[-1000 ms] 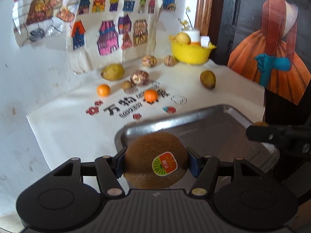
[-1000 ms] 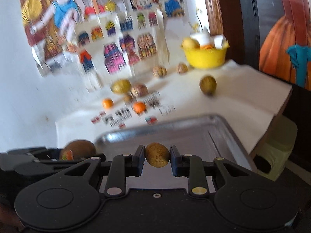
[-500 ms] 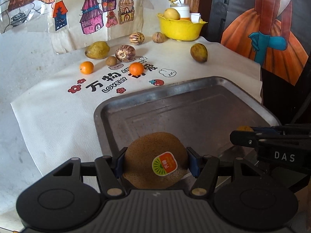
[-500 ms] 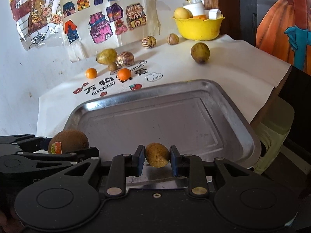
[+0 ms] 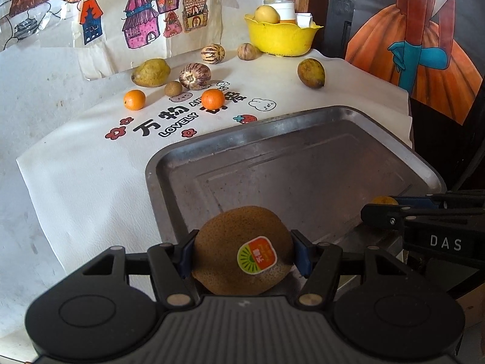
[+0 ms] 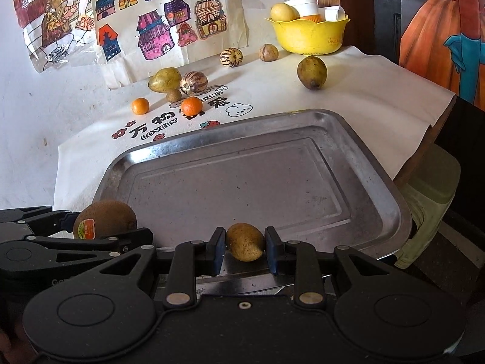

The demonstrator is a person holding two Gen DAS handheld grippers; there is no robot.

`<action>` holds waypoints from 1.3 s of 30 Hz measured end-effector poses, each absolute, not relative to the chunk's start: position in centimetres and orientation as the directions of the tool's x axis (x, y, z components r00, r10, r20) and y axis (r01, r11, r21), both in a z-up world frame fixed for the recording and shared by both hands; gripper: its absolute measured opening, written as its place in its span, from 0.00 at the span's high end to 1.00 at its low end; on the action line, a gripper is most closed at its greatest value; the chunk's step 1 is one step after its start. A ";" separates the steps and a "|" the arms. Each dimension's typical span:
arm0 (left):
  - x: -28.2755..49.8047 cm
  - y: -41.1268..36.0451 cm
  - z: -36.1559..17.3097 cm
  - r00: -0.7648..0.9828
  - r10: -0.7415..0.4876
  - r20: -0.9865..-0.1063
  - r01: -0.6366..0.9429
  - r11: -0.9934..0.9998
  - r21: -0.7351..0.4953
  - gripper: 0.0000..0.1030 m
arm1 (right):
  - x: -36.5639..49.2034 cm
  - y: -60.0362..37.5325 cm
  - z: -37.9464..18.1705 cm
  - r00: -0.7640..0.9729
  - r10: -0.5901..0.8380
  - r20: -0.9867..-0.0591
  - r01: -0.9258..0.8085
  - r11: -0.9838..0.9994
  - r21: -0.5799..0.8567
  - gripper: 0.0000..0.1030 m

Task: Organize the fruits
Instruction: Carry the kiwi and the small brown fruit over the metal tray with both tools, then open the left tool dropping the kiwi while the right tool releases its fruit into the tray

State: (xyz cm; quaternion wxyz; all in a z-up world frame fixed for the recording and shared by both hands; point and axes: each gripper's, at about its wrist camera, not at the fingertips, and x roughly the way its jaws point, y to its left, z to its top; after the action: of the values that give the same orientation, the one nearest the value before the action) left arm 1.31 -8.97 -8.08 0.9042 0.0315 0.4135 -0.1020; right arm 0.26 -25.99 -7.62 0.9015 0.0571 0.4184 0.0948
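- With the kiwi (image 5: pixel 242 250) clamped in the left gripper (image 5: pixel 242 253) over the tray (image 5: pixel 303 127) near edge, lower before releasing.
- Small brown fruit (image 6: pixel 245 241) pinched in right gripper (image 6: pixel 245 247); set down apart from kiwi.

Bright daylight falls from beyond the yellow scalloped plastic bowl (image 6: pixel 309 35); fruit shadows stretch away from it. Both views sharp, fisheye-bent and dark-cornered at edges.

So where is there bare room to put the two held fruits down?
The whole floor of the metal tray is bare. Cloth is free between the tray's far rim and the yellow bowl. It is crowded on the far left, around the oranges.
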 end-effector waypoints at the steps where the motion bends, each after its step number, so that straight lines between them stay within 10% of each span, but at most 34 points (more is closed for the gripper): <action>1: 1.3 -9.0 -8.1 0.637 -0.159 -0.754 0.211 0.977 -0.027 0.35 | 0.3 -26.0 -7.6 0.632 0.218 -0.744 -0.124 0.976 0.181 0.71; 28: 1.3 -8.5 -6.7 0.676 -0.152 -0.721 0.199 0.980 -0.021 0.25 | 0.3 -26.1 -5.6 0.667 0.235 -0.707 -0.112 0.970 0.217 0.60; 39: 1.2 -7.8 -4.6 0.721 -0.146 -0.677 0.181 0.983 -0.020 0.13 | -0.7 -25.8 -1.5 0.742 0.243 -0.625 -0.126 0.966 0.226 0.17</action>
State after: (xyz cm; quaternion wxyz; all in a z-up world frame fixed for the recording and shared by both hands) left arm 1.23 -7.75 -4.58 0.9274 0.0239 0.3626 -0.0882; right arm -0.74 -25.76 -1.49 0.9293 0.0846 0.3454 0.0992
